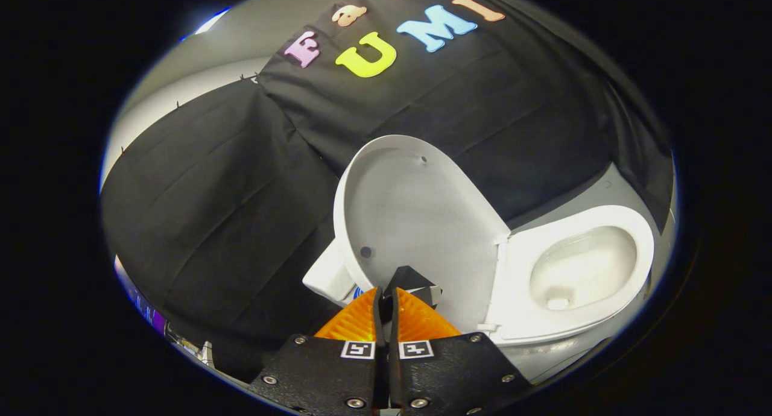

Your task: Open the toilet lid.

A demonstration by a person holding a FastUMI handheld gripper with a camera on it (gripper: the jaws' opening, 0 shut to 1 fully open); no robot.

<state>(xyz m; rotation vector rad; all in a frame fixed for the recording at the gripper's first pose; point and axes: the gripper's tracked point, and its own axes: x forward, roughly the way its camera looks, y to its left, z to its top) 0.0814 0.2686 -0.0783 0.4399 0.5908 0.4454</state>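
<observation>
Fingers (386, 301): we see them nearly closed, pinching lid (416, 223) edge.
Lid: raised upright off seat (518, 271).
Surroundings: black cloth wall (211, 211) behind.

Gripper cam close behind jaws, facing raised toilet lid (416, 223).

White toilet lid (416, 223), white seat (639, 265), black cloth wall (229, 211)

The gripper (386, 292) hides the lid's (416, 223) six-o'clock rim; whether its near-closed fingers pinch that rim is unclear.
</observation>
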